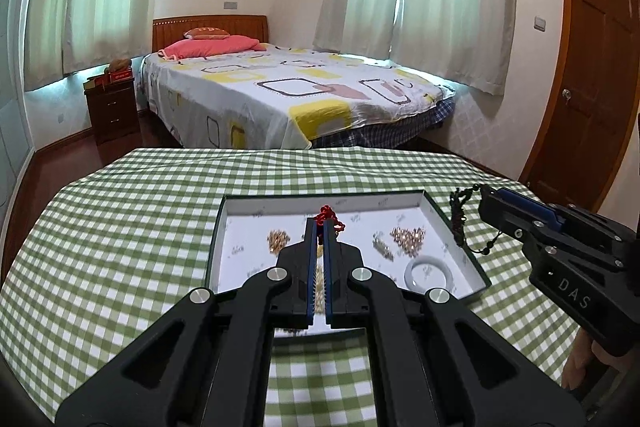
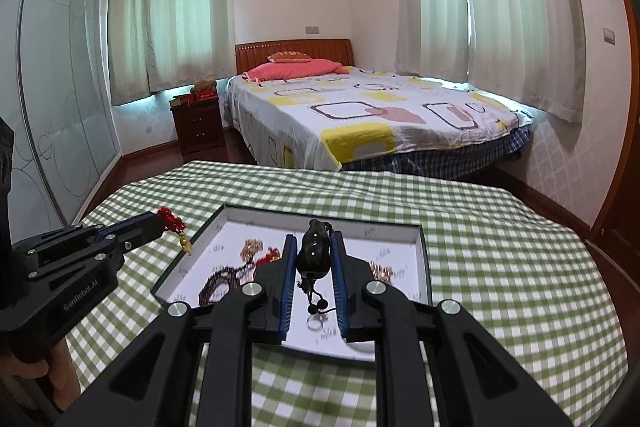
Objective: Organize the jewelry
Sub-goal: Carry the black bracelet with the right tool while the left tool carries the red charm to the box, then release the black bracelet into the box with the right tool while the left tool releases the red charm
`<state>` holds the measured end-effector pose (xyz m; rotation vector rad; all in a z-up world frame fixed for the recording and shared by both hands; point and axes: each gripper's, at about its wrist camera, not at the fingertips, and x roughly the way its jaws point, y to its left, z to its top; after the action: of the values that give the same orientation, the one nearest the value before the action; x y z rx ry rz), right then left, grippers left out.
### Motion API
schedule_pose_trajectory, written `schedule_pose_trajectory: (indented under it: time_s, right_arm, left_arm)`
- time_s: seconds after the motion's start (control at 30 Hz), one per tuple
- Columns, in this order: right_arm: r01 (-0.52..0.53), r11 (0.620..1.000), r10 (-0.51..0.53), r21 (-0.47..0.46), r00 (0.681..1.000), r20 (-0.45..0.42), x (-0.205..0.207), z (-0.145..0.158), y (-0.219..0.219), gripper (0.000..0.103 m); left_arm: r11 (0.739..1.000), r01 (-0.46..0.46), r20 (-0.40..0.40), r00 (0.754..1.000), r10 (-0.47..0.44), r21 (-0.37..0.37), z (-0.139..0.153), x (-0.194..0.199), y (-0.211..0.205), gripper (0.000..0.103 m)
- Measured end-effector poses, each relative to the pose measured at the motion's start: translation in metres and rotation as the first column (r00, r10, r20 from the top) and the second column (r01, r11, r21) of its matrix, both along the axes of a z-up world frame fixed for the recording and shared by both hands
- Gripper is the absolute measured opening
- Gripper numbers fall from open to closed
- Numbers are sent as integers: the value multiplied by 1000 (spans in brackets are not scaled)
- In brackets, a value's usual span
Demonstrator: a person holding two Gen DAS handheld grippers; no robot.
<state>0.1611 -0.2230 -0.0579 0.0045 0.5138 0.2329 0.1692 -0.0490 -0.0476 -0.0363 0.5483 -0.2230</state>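
Tray (image 1: 456, 227) floor: crowded with a gold chain (image 1: 277, 241), copper beads (image 1: 408, 239) and a white bangle (image 1: 427, 271); bare gaps are left along the far wall.
Tablecloth (image 1: 132, 227) left of tray: bare.
Tablecloth far of tray: bare.
Right edge of tray: overhung by a dark bead string (image 1: 460, 217).

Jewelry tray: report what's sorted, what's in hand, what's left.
Done: the tray already holds a gold piece, a copper bead cluster, a silver chain and a white bangle.
In hand: the left gripper pinches a red knotted ornament above the tray; the right gripper grips a dark bead string.
Left: setting both held pieces down.
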Motion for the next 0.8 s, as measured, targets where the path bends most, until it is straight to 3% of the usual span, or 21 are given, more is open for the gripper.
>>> schedule_pose_trajectory:
  time_s: [0.4,0.8]
  right_arm:
    - [-3,1000,3,4,1000,29,51,3,-3,18]
    - [-3,1000,3,8,998,-61,108,-39,-7,18]
  left_arm:
    - [1000,7,-22,1000,-7,4,-5,60,-20,3]
    - [999,7,-127,992,-2,40,-49,125,-46,3]
